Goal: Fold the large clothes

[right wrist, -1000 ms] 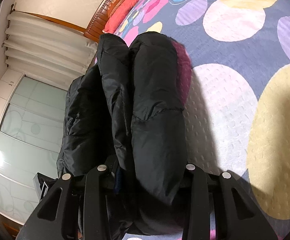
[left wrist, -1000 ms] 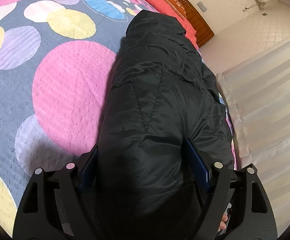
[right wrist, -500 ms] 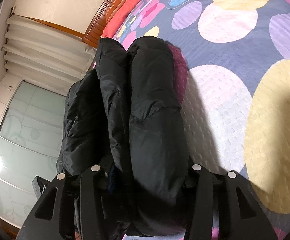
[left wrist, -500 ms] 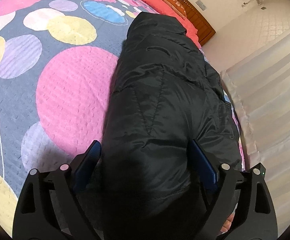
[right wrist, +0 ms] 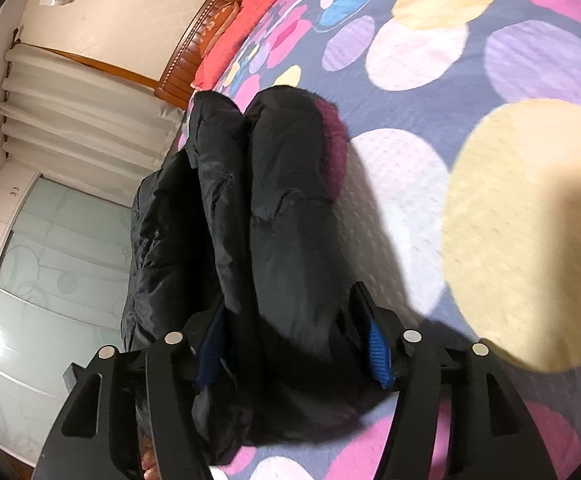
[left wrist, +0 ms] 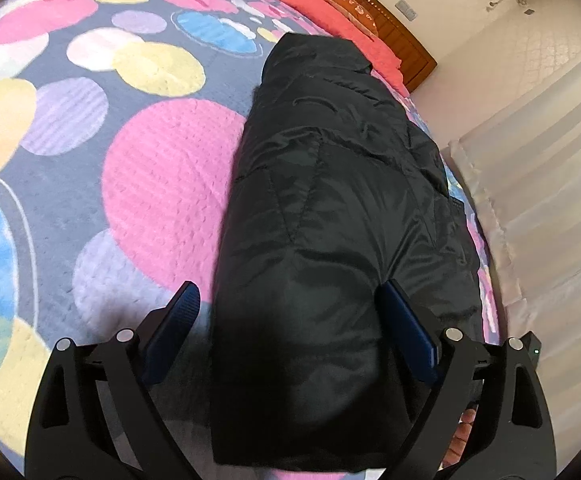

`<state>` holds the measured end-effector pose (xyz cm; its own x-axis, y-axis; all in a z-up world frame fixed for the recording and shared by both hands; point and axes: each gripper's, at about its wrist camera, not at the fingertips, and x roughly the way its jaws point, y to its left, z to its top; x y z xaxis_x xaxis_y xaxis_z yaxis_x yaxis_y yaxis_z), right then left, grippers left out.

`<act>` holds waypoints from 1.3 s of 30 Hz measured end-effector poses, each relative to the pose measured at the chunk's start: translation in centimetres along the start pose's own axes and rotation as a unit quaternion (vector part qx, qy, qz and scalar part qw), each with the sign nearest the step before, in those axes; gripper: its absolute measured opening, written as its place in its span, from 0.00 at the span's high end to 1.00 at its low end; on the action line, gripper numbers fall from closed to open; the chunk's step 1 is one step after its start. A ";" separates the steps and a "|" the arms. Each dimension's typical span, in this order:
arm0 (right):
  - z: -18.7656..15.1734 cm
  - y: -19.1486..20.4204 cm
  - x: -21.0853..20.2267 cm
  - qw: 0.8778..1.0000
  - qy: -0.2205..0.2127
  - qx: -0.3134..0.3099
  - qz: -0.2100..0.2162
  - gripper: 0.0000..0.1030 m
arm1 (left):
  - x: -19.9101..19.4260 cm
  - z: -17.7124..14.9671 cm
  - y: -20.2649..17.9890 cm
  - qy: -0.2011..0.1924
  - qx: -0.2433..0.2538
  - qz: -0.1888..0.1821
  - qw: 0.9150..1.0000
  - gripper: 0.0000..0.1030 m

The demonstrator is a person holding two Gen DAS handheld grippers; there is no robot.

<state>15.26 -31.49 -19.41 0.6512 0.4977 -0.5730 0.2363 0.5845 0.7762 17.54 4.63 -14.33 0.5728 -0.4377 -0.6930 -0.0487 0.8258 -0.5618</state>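
Observation:
A black padded jacket (left wrist: 330, 208) lies folded into a long thick roll on the bedspread with coloured circles (left wrist: 162, 184). My left gripper (left wrist: 288, 290) stands open astride the jacket's near end. Its left pad (left wrist: 178, 320) is clear of the fabric, and its right pad (left wrist: 406, 328) lies against the jacket's side. In the right wrist view the same jacket (right wrist: 274, 216) shows as two stacked folds running away from me. My right gripper (right wrist: 290, 304) straddles its near end, and its jaws are opening with the folds between them. Both blue pads (right wrist: 378, 354) show beside the fabric.
Red pillows (left wrist: 330, 12) and a wooden headboard (left wrist: 402, 40) close the far end of the bed. Pale curtains (left wrist: 538, 168) hang past the bed's right edge. A wardrobe with frosted doors (right wrist: 50, 280) stands beyond the jacket. A person's fingers (left wrist: 466, 428) show under the gripper.
Both grippers have spread their jaws. The left pad has come off the jacket's side. The right gripper has let go of the squeezed folds and drawn back slightly.

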 end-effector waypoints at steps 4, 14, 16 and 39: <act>-0.9 0.0 -2.1 1.000 -0.019 -0.004 -0.025 0.42 | -1.4 -0.7 -0.9 -0.021 0.029 0.038 0.999 0.12; -3.7 2.7 -7.8 0.981 -0.080 -0.085 -0.155 0.42 | -6.6 -3.4 -3.7 -0.086 0.115 0.134 0.981 0.11; -4.3 3.7 -8.2 0.974 -0.086 -0.111 -0.177 0.41 | -7.7 -3.8 -4.2 -0.098 0.126 0.149 0.976 0.11; -11.1 15.8 -9.5 0.901 -0.147 -0.311 -0.263 0.32 | -13.3 -6.2 -9.1 -0.139 0.192 0.174 0.956 0.10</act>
<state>4.81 -19.88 -4.59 0.7523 -0.0910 -0.6525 0.1772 0.9819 0.0673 5.28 0.73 -2.85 0.7740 -0.0449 -0.6315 -0.0030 0.9972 -0.0745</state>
